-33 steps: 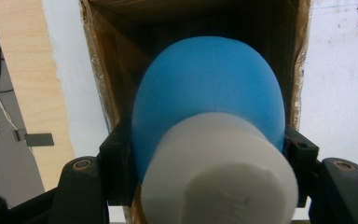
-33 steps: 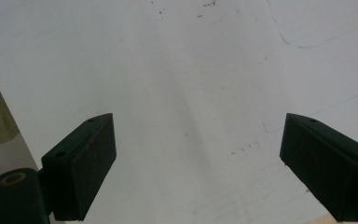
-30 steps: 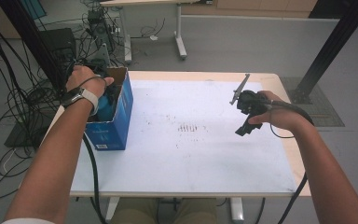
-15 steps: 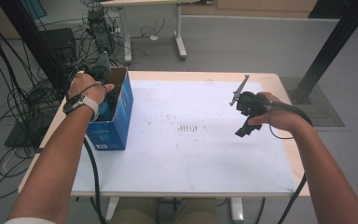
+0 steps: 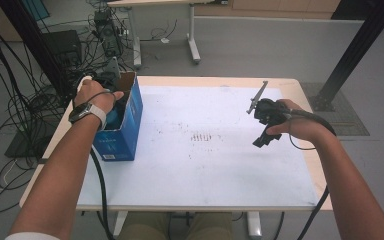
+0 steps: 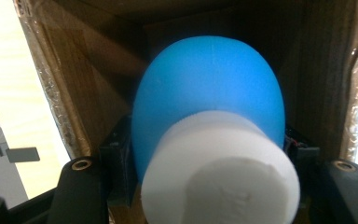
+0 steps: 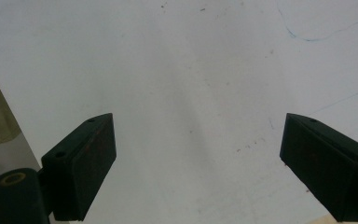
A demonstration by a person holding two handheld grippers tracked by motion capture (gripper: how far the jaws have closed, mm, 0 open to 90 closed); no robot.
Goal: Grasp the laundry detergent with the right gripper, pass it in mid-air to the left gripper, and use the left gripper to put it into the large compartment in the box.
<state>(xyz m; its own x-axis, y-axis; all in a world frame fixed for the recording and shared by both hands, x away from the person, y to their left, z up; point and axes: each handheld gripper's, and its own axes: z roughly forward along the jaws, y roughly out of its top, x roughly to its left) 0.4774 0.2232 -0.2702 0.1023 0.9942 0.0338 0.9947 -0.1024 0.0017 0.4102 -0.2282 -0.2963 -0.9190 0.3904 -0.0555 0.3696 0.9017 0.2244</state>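
Grey floor (image 5: 280, 50), tangled black cables (image 5: 25, 100), second desk's legs (image 5: 192, 35), dark post (image 5: 355, 50)

1. Left gripper (image 5: 111, 97): jaws hidden inside the blue box (image 5: 122, 135) in the high view.
2. Blue-and-white object (image 6: 214, 140): bottom cut off by the frame edge; possibly a bottle, identity unclear.
3. Box interior mostly blocked.

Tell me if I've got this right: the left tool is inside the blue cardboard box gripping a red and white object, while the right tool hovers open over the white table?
Not quite. The object gripped by the left tool is blue and white, not red and white, as the left gripper view shows. The rest holds: it sits inside the blue cardboard box, and the right tool hovers open over the white table.
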